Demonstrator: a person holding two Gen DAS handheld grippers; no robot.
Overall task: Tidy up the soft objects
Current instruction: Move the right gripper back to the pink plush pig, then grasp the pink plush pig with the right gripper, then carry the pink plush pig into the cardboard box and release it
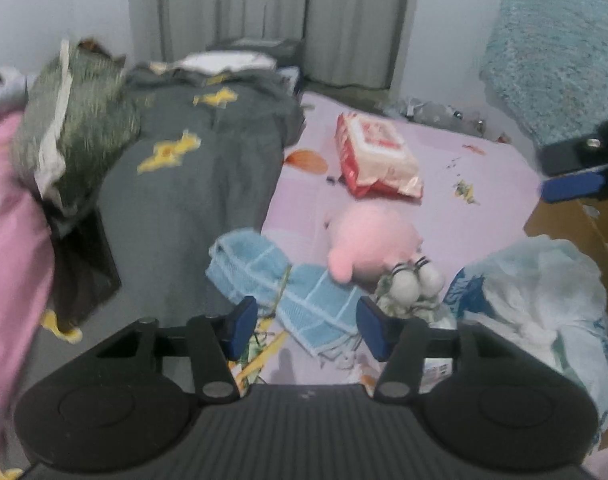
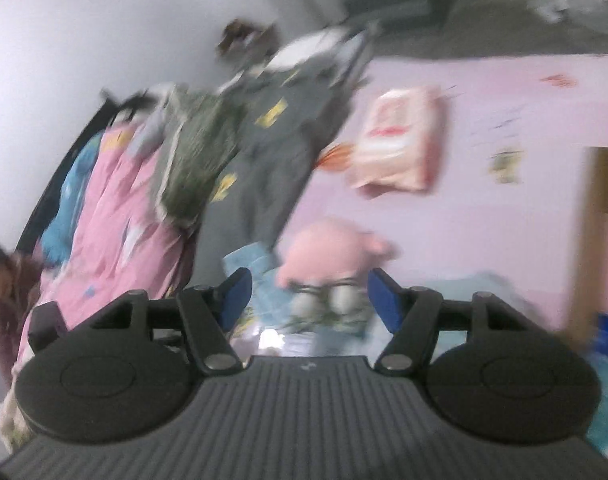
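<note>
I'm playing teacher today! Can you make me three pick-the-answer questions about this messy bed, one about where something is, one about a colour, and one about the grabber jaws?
1. Where is the pink plush toy?
A. on the lilac sheet
B. inside the cardboard box
C. on the curtains

2. What colour is the checked cloth beside the toy?
A. red
B. light blue
C. black

3. How do the left gripper jaws stand?
A. clamped on the toy
B. apart, holding nothing
C. shut tight together

Answers:
1 A, it lies on the sheet near the red-and-white packet.
2 B, pale blue with lighter lines.
3 B, a gap shows between the blue pads.
</note>
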